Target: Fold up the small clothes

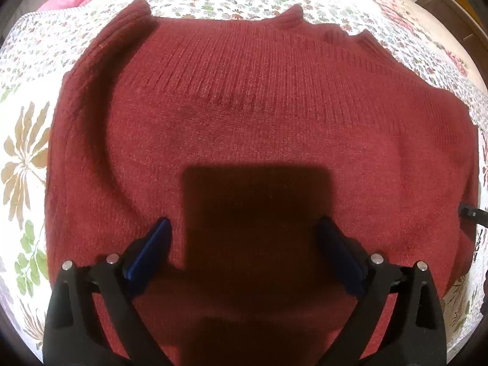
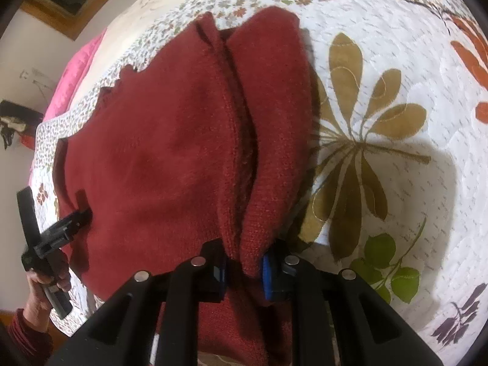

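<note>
On a floral quilt (image 2: 396, 61), a red knitted sweater (image 1: 259, 116) lies mid-fold. The right gripper (image 2: 242, 270) pinches its doubled near-right edge; the left gripper (image 1: 244, 250) hovers released, likely next carrying the fold across

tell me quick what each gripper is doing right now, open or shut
Left gripper: open, jaws wide apart over the red sweater, holding nothing.
Right gripper: shut on a folded edge of the red sweater.

Bright glare, hard shadows, fisheye-warped edges
</note>
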Motion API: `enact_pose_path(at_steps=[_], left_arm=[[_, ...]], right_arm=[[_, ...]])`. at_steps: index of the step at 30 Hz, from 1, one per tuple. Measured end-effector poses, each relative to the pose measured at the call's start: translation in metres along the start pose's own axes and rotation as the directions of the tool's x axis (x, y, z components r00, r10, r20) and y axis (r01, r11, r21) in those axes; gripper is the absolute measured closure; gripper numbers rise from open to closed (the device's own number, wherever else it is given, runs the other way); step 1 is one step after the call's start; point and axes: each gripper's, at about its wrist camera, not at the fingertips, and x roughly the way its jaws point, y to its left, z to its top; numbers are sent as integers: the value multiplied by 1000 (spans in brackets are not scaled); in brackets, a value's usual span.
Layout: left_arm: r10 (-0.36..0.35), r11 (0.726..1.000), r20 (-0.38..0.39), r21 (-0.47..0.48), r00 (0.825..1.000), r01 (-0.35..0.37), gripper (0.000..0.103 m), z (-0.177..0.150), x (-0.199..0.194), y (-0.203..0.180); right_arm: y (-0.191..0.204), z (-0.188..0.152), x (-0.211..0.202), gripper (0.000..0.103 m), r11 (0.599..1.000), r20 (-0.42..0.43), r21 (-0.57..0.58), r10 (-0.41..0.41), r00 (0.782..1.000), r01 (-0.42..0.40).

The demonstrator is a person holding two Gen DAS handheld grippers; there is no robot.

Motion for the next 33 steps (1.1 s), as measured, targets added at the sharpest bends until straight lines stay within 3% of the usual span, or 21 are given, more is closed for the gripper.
enact_pose_path(at_steps=[5, 7, 17, 27, 33], left_arm=[[-14, 1000, -39, -2, 999, 14, 7, 8, -11, 0], [-19, 1000, -9, -13, 1000, 19, 7, 12, -26, 5], [-40, 996, 64, -83, 997, 45, 7, 1, -78, 51], [-51, 991, 86, -118, 995, 61, 7, -14, -97, 81], [-53, 986, 73, -152, 996, 63, 7, -18, -95, 89]], right_arm=[[6, 5, -15, 87, 999, -18, 50, 2, 1000, -1], [16, 4, -26, 87, 999, -12, 43, 6, 1000, -5], [119, 9, -59, 87, 994, 12, -104, 42, 999, -41], [223, 11, -9, 87, 966, -69, -248, 53, 996, -69], [232, 9, 43, 83, 972, -144, -227, 22, 989, -55]])
